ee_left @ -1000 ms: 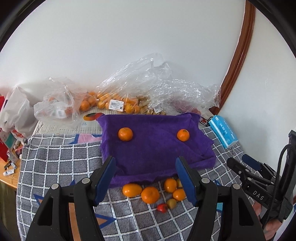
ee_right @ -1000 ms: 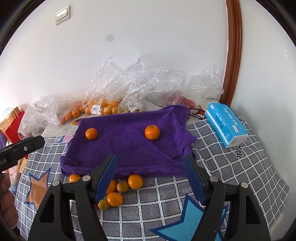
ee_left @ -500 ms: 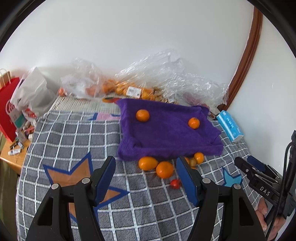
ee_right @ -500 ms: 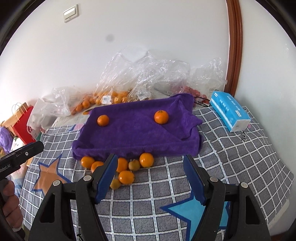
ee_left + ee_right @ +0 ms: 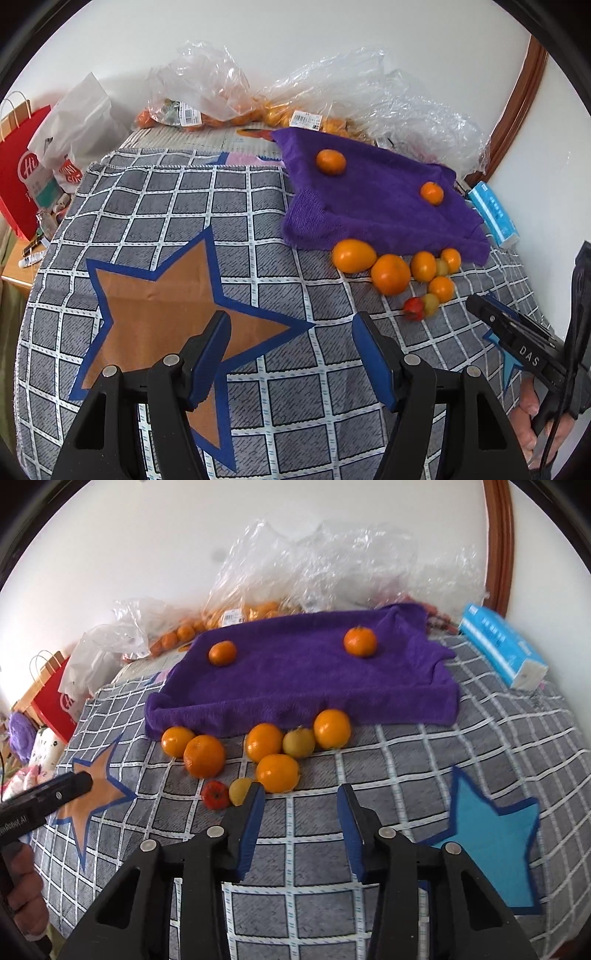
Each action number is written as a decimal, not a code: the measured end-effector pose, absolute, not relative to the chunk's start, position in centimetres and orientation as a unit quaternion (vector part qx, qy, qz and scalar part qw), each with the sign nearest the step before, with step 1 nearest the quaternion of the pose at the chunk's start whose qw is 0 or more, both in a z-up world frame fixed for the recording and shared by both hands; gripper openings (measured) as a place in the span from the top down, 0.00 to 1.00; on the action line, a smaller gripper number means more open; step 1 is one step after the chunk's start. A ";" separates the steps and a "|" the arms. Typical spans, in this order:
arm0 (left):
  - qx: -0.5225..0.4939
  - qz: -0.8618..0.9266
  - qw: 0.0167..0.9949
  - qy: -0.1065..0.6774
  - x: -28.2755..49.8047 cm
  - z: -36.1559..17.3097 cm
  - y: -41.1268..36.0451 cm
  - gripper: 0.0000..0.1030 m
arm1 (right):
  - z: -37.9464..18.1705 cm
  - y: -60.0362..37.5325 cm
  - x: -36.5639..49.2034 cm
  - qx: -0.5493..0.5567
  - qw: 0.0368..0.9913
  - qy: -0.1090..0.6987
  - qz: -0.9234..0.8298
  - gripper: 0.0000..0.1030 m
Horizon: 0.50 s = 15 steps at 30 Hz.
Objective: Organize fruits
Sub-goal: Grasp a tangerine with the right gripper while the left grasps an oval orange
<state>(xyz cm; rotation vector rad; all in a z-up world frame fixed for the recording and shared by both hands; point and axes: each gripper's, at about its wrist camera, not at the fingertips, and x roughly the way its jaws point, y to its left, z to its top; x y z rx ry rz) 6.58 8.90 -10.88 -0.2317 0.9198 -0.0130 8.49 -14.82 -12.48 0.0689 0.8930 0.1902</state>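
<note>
Blue-padded black jaws of the right gripper [image 5: 300,825] stand wide apart w/ nothing between them, low over the grey checked tablecloth [image 5: 424,760], its left pad just beside a small yellowish fruit [image 5: 240,792] and a small red tomato-like fruit [image 5: 215,794]. The left gripper [image 5: 291,360] is likewise spread & empty, hovering above an orange star [image 5: 159,306] printed on the cloth, well apart from the fruit.

Just ahead of the right gripper sits a loose cluster on the bare cloth: a round orange mandarin [image 5: 277,773] nearest, four more orange ones, e.g. [image 5: 204,756], behind and beside it, plus a dull yellow-green fruit [image 5: 298,742] touching its neighbours. All look smooth-skinned, glossy, firm; sizes vary.

Beyond lies a rumpled purple towel [image 5: 295,686], w/ only two mandarins on it, one left [image 5: 222,652], one right [image 5: 360,641], well apart. Judging by that, sorting seems early: approx. two pieces placed, eight left on the cloth at the towel's near edge.

Further back: clear plastic bags [image 5: 325,568] holding more citrus, a light-blue tissue pack [image 5: 502,650] at right.
</note>
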 end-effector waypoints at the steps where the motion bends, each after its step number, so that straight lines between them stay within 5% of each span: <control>1: -0.110 -0.007 0.889 0.444 6.8 -11.1 8.9 0.36 | -12.7 -14.8 8.8 0.038 0.896 0.433 0.095 0.60; 15: -0.111 -0.040 0.892 0.436 9.7 -11.6 7.8 0.37 | -15.2 -14.3 12.5 0.064 0.879 0.456 0.122 0.67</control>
